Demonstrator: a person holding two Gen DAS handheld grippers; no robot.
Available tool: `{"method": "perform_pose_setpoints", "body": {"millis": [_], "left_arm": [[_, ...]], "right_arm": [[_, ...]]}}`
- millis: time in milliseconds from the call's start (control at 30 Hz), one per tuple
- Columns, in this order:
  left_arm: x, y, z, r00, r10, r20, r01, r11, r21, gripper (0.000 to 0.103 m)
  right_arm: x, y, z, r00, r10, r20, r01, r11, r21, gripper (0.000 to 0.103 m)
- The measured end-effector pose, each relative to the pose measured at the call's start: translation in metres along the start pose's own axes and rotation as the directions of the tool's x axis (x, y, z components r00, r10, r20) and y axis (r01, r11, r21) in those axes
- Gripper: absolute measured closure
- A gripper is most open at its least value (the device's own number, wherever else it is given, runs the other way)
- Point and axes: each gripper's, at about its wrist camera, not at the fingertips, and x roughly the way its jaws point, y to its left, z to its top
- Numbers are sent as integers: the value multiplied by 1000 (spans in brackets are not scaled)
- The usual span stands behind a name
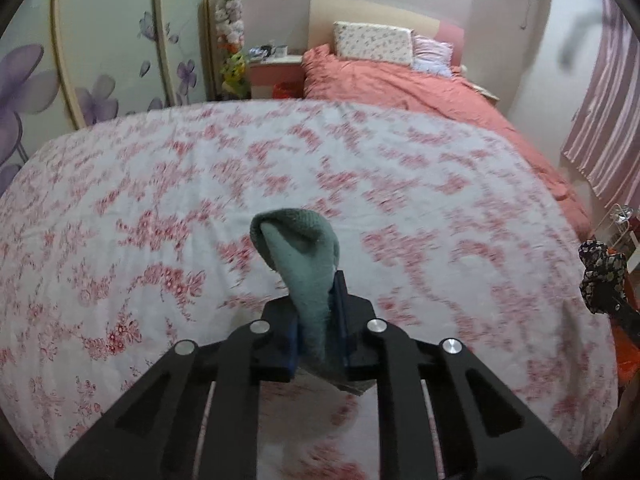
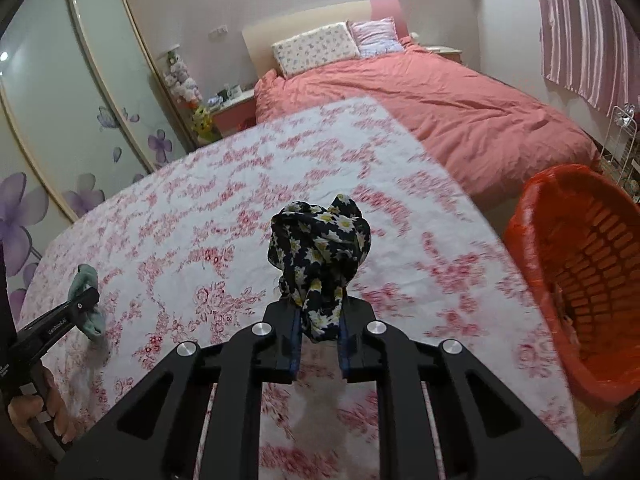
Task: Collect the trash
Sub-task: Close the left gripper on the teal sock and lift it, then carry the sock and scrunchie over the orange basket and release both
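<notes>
My left gripper (image 1: 318, 320) is shut on a green sock (image 1: 308, 256), whose upper end bulges above the fingers over the floral sheet (image 1: 160, 184). The same green sock (image 2: 86, 300) and left gripper (image 2: 90, 302) show at the left edge of the right wrist view. My right gripper (image 2: 320, 320) is shut on a bunched dark cloth with yellow flowers (image 2: 320, 248), lifted off the sheet (image 2: 180, 220). That dark floral cloth (image 1: 602, 276) also appears at the right edge of the left wrist view. An orange laundry basket (image 2: 532, 256) stands to the right of the sheet.
Beyond the floral sheet lies a bed with a salmon duvet (image 2: 460, 116) and pillows (image 2: 316, 50). A wardrobe with purple flower doors (image 2: 80, 120) lines the left side. A bedside table (image 1: 276, 68) and a striped curtain (image 2: 588, 28) are further off. A hand (image 2: 36, 412) holds the left tool.
</notes>
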Motion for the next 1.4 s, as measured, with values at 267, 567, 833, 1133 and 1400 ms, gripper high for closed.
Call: {"method": "perform_pose_setpoints", "body": {"millis": [267,567,833,1133,1400], "left_arm": [[-48,-61,10,994,-86,72,80,993,82,87],[-94,-167,6,958,-266,111,240,949,206,87],[-102,-272,-15,905,-424,35,389,858,334,87],[-80,-370,-35,857,-510,-77,492,762,420,86],[-39,-409,-47,868,-477,-135,485,760,433,49]], "right_arm": [[-53,-31,8,994,-16,109,13,1000,27,89],[-106,-86,9,974,-66,216,44,994,102,89],[-123,-141,8,956,-154,251,105,975,195,89],[-103,-197,14,958,-190,213,120,945,305,89],[-95,-230,7,962,-181,203,104,934,342,53]]}}
